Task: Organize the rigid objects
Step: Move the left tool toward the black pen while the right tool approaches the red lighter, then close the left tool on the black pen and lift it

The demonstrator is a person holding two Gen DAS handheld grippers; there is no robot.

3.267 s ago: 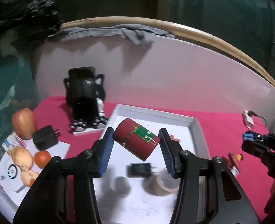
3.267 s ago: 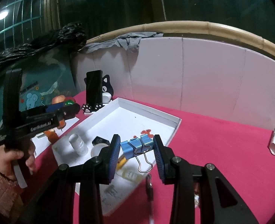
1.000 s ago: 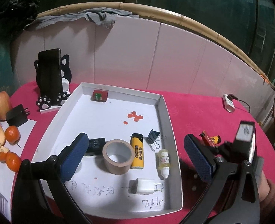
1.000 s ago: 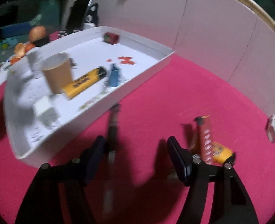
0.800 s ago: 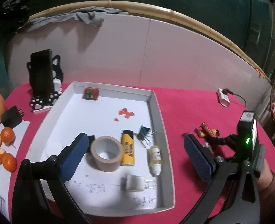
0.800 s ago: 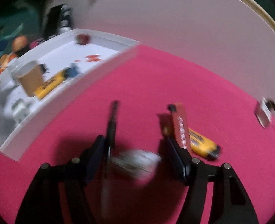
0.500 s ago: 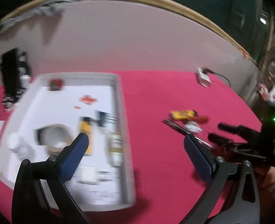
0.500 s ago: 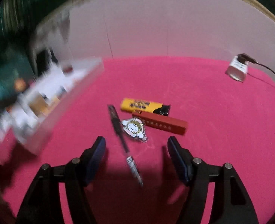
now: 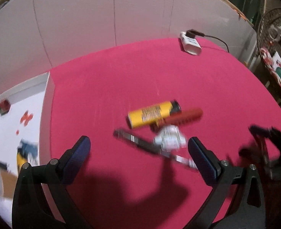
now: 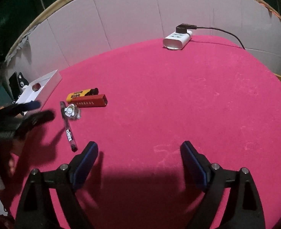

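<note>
On the pink table lie a yellow lighter (image 9: 152, 114), a red bar (image 9: 186, 115), a small white cartoon charm (image 9: 170, 137) and a dark pen (image 9: 153, 148). My left gripper (image 9: 140, 152) is open and empty, hovering just short of the pen and charm. The same group shows in the right wrist view: lighter (image 10: 79, 94), red bar (image 10: 91, 101), charm (image 10: 71, 111), pen (image 10: 68, 126). My right gripper (image 10: 138, 162) is open and empty over bare table, right of the group. The left gripper appears blurred at the left of that view (image 10: 30, 114).
A white tray (image 9: 47, 103) with several small items sits at the left, also in the right wrist view (image 10: 50, 82). A white power strip (image 10: 177, 39) with a black cable lies at the back by the white wall. A black phone stand (image 10: 16, 85) is behind the tray.
Both grippers let go of their objects into the tray. Both have swung right from the tray. The left now faces the lighter, bar, charm and pen; the right has drawn back.
</note>
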